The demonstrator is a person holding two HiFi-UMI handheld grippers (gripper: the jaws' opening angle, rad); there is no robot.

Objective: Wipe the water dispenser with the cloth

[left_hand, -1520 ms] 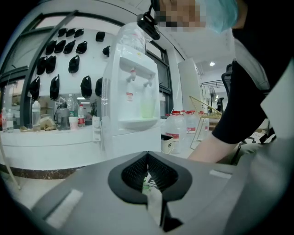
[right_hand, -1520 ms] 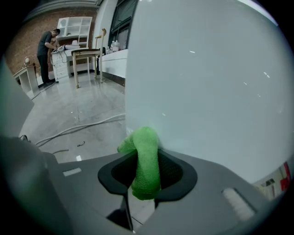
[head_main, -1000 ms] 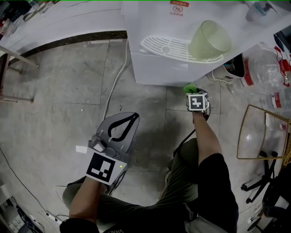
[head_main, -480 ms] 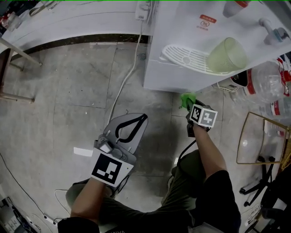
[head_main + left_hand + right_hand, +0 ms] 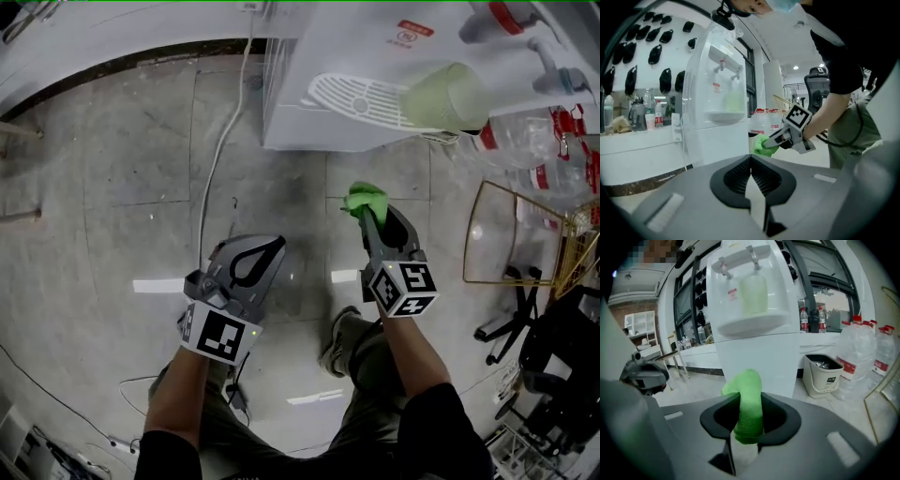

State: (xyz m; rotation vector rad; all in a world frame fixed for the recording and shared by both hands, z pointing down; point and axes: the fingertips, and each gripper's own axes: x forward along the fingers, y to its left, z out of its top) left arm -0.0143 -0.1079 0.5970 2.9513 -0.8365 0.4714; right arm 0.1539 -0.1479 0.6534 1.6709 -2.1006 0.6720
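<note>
Cloth (image 5: 748, 394), green and bunched, is pinched between the jaws of the right gripper (image 5: 746, 420), which are closed on it, and its top pokes up past them. It is held above the floor (image 5: 122, 169), near the foot of the white water dispenser (image 5: 319, 127) but apart from it. A pale green cup (image 5: 445, 96) sits on the dispenser's drip tray (image 5: 352, 94) (clear water bottles (image 5: 525, 141) stand to its right). The left gripper (image 5: 751, 168) has its jaws pressed together on nothing, out over the floor well to the left of the cloth.
</note>
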